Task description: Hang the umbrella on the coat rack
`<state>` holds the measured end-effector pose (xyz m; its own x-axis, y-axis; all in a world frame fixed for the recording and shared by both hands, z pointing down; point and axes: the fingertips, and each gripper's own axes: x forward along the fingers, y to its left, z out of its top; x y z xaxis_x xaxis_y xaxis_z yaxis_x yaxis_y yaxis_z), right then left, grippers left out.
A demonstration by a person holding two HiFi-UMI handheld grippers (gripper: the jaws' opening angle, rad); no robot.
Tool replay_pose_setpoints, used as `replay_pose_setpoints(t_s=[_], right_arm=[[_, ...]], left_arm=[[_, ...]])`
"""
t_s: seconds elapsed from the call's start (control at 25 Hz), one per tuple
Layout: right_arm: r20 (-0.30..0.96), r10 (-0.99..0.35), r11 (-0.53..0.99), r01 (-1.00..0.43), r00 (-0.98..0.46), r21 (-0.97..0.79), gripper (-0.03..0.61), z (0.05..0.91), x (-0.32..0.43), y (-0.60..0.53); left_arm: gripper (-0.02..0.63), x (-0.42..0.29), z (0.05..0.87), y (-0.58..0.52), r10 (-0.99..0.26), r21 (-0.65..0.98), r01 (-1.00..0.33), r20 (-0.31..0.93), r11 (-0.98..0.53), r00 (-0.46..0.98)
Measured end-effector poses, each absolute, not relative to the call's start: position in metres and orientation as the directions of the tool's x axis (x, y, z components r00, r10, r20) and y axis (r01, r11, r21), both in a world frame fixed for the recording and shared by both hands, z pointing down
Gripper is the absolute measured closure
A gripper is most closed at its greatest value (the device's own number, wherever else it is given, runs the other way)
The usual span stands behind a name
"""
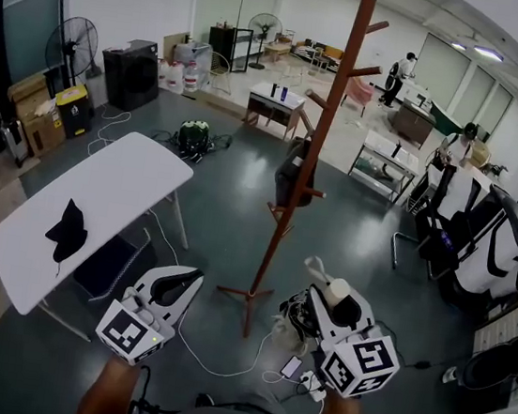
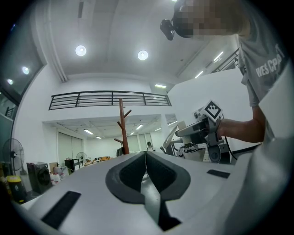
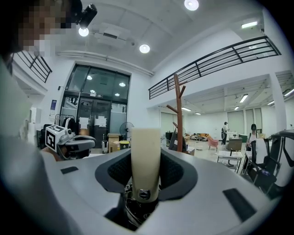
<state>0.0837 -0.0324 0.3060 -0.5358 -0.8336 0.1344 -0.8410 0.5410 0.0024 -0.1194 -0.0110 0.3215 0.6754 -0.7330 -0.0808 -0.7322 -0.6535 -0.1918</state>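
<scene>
Right tool (image 3: pixel 145 153) is clenched on the cream handle (image 3: pixel 145 160) of the umbrella (image 1: pixel 294 318), the pads pinching it from both sides, with the handle standing up between them. Left tool (image 2: pixel 146 155) is shut on nothing, its jaws pressed together, and it is carried alongside at the left.

The coat rack (image 1: pixel 327 106) stands ahead in the middle of the floor, well apart from both tools, so the hanging is not yet begun.

Now the risks. The umbrella's folded body dangles below the right tool, free to swing, and on the approach it could catch a low peg or the dark bag (image 1: pixel 292 173) hanging on the rack. The rack is a thin pole on a small foot, so a knock might tip it. Cables (image 1: pixel 219 367) trail on the floor near its foot, a likely snag underfoot.

The right gripper view shows the grip on the handle plainly but nothing of the hanging bundle. The head view gives that bundle, the rack's foot and the cables. The left gripper view alone shows the left jaws closed and empty.
</scene>
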Motion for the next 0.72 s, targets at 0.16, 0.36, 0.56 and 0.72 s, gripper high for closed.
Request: replay_pose_setpoints(t_s=[0.16,0.36,0.56,0.72], right_arm=[[0.137,-0.836,0.536,-0.844,-0.532,-0.006,0.419,0.305,0.079,-0.04],[0.126,-0.824,0.556,-0.831,-0.552,-0.008,0.419,0.302,0.078,-0.052],[0.122,-0.813,0.573,-0.82,-0.569,-0.005,0.419,0.302,0.073,-0.074],[0.109,-0.798,0.596,-0.803,-0.593,-0.005,0.419,0.297,0.072,-0.094]], left_arm=[[0.595,-0.13,0.32,-0.014,-0.745,-0.189,-0.745,-0.085,-0.64,0.662],[0.595,-0.129,0.322,-0.025,-0.755,-0.186,-0.755,-0.083,-0.629,0.65],[0.595,-0.13,0.321,-0.038,-0.764,-0.197,-0.761,-0.082,-0.617,0.64],[0.595,-0.129,0.319,-0.055,-0.782,-0.199,-0.778,-0.076,-0.595,0.618]])
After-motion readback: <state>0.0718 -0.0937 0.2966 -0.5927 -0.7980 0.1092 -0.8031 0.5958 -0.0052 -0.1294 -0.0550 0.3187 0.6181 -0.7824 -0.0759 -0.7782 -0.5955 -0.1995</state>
